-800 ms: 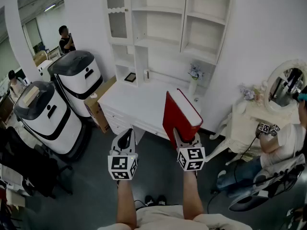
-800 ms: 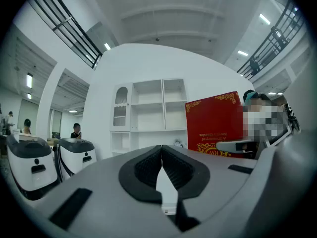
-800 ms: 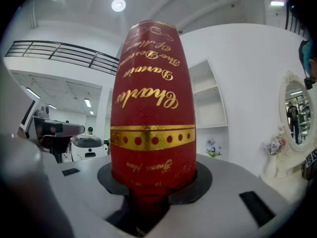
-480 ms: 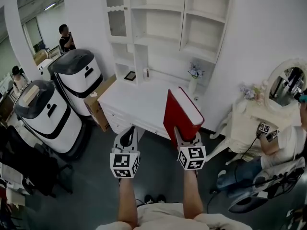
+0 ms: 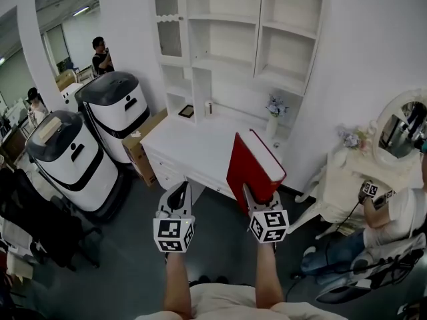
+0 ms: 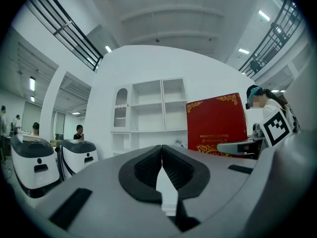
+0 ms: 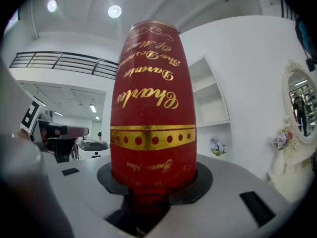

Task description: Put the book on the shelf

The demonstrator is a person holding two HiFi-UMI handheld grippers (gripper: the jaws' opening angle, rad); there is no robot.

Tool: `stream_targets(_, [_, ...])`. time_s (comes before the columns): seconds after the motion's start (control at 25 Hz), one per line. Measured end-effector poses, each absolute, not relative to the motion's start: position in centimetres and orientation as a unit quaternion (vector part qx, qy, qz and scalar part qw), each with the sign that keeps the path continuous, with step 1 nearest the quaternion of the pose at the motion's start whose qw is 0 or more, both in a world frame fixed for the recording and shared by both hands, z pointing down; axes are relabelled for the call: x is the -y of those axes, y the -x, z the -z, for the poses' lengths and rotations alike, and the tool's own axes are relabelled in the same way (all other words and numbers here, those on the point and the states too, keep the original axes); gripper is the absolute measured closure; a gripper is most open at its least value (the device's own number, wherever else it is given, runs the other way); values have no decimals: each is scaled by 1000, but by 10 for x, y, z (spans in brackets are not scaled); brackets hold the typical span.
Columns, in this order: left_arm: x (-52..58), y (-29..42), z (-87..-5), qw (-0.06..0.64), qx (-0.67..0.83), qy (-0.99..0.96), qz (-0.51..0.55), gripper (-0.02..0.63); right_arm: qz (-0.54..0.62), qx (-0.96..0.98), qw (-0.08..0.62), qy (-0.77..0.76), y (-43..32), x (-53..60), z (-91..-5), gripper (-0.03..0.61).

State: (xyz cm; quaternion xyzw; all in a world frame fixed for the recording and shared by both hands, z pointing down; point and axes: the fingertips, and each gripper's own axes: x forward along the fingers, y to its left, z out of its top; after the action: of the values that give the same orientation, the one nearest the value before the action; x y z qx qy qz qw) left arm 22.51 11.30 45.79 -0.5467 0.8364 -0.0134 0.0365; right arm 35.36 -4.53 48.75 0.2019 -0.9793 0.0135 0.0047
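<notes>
A thick red book (image 5: 252, 165) with gold lettering stands upright in my right gripper (image 5: 259, 199), whose jaws are shut on its lower end; its spine (image 7: 152, 113) fills the right gripper view. The same red cover shows at the right of the left gripper view as the book (image 6: 216, 123). My left gripper (image 5: 177, 199) is held level beside it, shut and with nothing in it; its black pads (image 6: 148, 167) meet. The white shelf unit (image 5: 233, 39) with open compartments rises above the white desk (image 5: 193, 145) ahead.
Two white-and-black round machines (image 5: 70, 155) stand at the left beside a cardboard box (image 5: 143, 149). A small flower vase (image 5: 272, 115) sits on the desk's back right. A seated person (image 5: 373, 212) and a white vanity with an oval mirror (image 5: 400, 129) are at the right.
The whole view has shifted slightly: the shelf and desk sit a little lower and closer. Both grippers and the book keep the same pose relative to each other.
</notes>
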Motion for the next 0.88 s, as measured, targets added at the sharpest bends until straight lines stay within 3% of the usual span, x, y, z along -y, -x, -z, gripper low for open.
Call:
stream_targets(0.32, [-124,-232,-475,32,-848,529,12,597,-28,979,-10,-201,-366,52,-509,388])
stream_targets(0.88, [-119,-181,-467,49,-854,518,8,597,-25,983,-24,-181,-304,65,-505,387])
